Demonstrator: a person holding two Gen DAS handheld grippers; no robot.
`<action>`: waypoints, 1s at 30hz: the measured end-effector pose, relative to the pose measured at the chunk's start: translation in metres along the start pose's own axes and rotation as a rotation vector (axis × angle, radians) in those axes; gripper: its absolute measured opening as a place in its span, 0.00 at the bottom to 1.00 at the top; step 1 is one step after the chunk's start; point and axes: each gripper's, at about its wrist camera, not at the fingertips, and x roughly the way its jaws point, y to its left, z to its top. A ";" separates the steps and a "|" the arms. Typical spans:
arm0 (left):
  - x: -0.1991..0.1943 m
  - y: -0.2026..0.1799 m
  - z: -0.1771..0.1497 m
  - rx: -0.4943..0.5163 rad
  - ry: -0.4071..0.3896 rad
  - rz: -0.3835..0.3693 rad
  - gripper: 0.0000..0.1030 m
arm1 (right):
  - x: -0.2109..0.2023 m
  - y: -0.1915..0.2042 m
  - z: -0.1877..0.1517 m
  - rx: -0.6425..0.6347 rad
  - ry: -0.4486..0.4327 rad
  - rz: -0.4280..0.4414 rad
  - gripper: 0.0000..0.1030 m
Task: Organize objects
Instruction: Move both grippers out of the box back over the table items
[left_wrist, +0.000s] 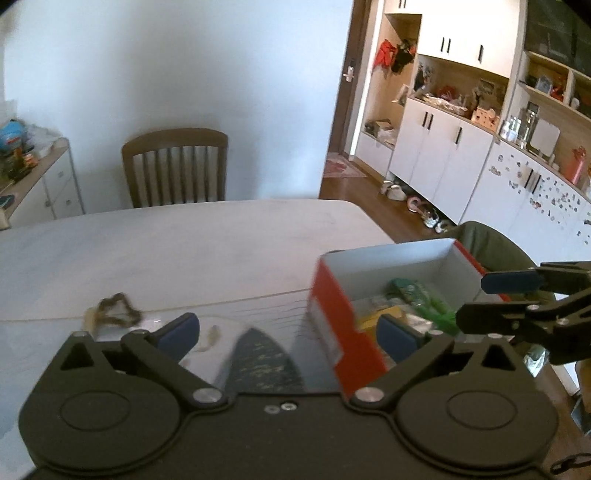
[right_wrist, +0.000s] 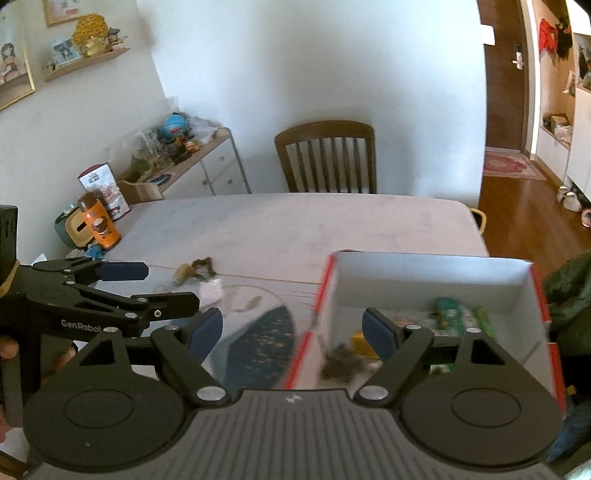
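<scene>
A red box with a white inside (left_wrist: 332, 314) (right_wrist: 424, 275) stands on the pale table (left_wrist: 184, 240) (right_wrist: 295, 229) at the right. It holds a green packet (left_wrist: 413, 291) (right_wrist: 450, 314), a yellow item (right_wrist: 360, 343) and a dark fuzzy clump (right_wrist: 341, 365). Left of the box lies a dark speckled oval object (left_wrist: 262, 365) (right_wrist: 262, 350). Further left are a brown looped band (left_wrist: 114, 312) (right_wrist: 195, 269), a white scrap (right_wrist: 210, 290) and a small thin piece (left_wrist: 210, 338) (right_wrist: 251, 302). My left gripper (left_wrist: 288, 332) (right_wrist: 159, 288) is open above the oval. My right gripper (right_wrist: 291, 332) (left_wrist: 487, 299) is open over the box's left wall, holding nothing.
A wooden chair (left_wrist: 175, 166) (right_wrist: 327, 158) stands at the table's far side. An orange bottle (right_wrist: 98, 225) and a carton (right_wrist: 103, 188) sit at the table's left end. A cluttered sideboard (right_wrist: 192, 158) is behind them, white cabinets (left_wrist: 461, 147) to the right. A green chair back (left_wrist: 491, 240) is beside the box.
</scene>
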 end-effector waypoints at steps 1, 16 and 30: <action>-0.003 0.010 -0.001 -0.004 -0.003 0.010 0.99 | 0.004 0.008 0.001 -0.001 0.000 -0.002 0.81; -0.011 0.145 -0.028 -0.071 0.027 0.064 0.99 | 0.076 0.094 0.009 0.044 0.008 -0.018 0.81; 0.033 0.211 -0.059 -0.038 0.066 0.139 0.99 | 0.174 0.147 0.013 -0.066 0.114 -0.068 0.81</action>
